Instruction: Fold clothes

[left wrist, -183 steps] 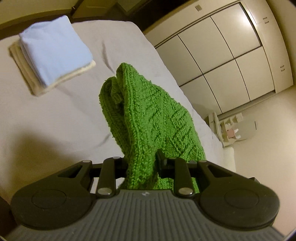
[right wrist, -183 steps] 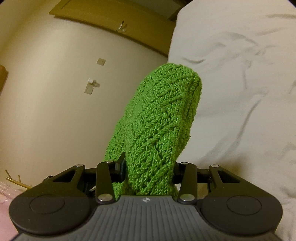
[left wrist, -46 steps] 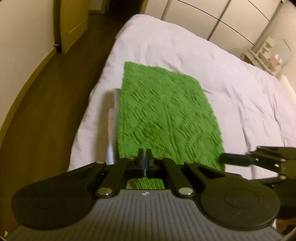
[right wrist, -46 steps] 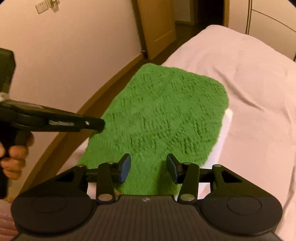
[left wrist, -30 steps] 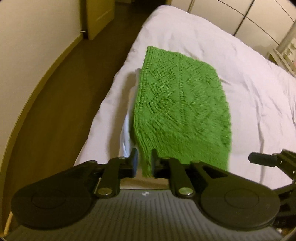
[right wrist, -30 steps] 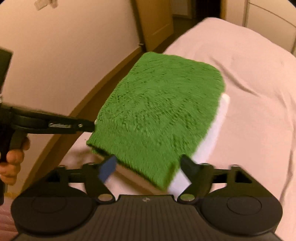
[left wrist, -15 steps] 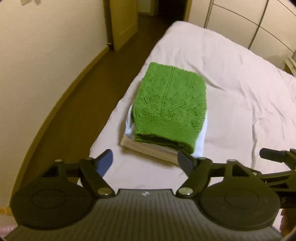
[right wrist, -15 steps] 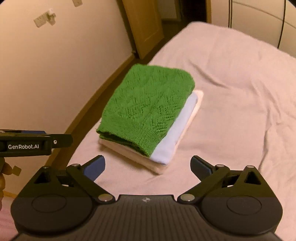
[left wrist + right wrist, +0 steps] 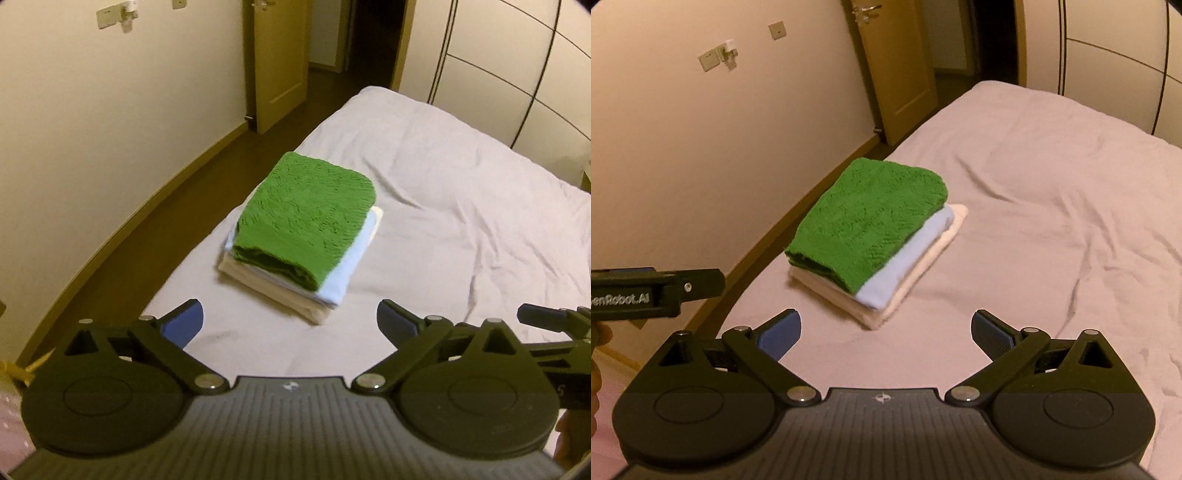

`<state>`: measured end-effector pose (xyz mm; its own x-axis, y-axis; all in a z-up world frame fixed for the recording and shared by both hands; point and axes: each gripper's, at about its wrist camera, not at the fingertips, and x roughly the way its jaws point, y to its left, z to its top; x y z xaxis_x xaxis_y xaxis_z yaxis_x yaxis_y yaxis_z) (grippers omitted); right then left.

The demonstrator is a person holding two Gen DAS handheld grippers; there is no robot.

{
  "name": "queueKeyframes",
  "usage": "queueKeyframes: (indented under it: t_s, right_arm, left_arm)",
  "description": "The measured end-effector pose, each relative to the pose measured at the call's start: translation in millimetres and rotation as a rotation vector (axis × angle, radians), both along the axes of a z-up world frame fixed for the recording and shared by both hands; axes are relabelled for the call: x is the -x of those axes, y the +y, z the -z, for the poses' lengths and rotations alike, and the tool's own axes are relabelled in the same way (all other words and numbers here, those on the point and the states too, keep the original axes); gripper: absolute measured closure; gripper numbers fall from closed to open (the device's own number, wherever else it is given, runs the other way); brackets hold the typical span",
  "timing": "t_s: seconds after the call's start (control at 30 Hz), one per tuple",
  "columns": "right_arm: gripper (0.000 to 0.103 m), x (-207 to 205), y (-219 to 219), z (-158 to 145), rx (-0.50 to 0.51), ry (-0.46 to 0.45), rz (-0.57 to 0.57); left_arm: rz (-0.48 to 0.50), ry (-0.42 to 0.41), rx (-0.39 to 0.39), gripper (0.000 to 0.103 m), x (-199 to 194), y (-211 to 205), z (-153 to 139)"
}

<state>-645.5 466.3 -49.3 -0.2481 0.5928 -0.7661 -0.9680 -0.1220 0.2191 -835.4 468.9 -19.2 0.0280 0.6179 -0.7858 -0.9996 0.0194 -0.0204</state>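
we've got the folded green knit [image 9: 306, 210] sitting on top of the pile, over a pale blue garment [image 9: 905, 266] and a cream one [image 9: 923, 273], near the bed [image 9: 461, 206] edge. our left tool [image 9: 290, 321] gapes wide, holding nothing; our right tool [image 9: 886, 328] is just as wide and empty, both short of the stack.

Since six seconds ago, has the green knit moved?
Yes. The green knit, then held up in both claws above the bed, now lies folded on the light blue cloth, near the bed corner toward the door.
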Motion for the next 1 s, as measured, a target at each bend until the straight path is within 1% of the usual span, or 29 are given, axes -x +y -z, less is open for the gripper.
queueKeyframes:
  t_s: [0.1,0.23,0.43,0.7,0.8,1.0]
  right_arm:
    - [0.002,-12.6,-13.2,-3.4,0.003,-0.002,-0.036]
    - [0.001,-28.0,-28.9,-4.7,0.006,0.002,-0.062]
    - [0.001,-41.5,-36.9,-1.3,0.022,0.008,-0.104]
    - [0.001,-46.1,-28.5,1.2,0.019,-0.026,-0.176]
    - [0.001,-49.5,-19.7,6.0,0.023,-0.041,-0.191]
    - [0.001,-52.5,4.9,21.2,0.053,-0.066,-0.218]
  left_arm:
    - [-0.048,0.004,-0.013,0.001,-10.3,-23.1,-1.8]
    - [-0.111,0.049,-0.022,0.001,-24.3,-46.7,-3.3]
    - [-0.185,0.053,-0.033,0.001,-33.7,-78.4,-0.1]
    - [-0.249,0.067,-0.078,0.001,-45.8,-83.2,-0.2]
    - [-0.254,0.050,-0.054,0.001,-50.0,-70.5,7.2]
    - [-0.251,0.072,-0.005,0.001,-60.7,-41.9,23.9]
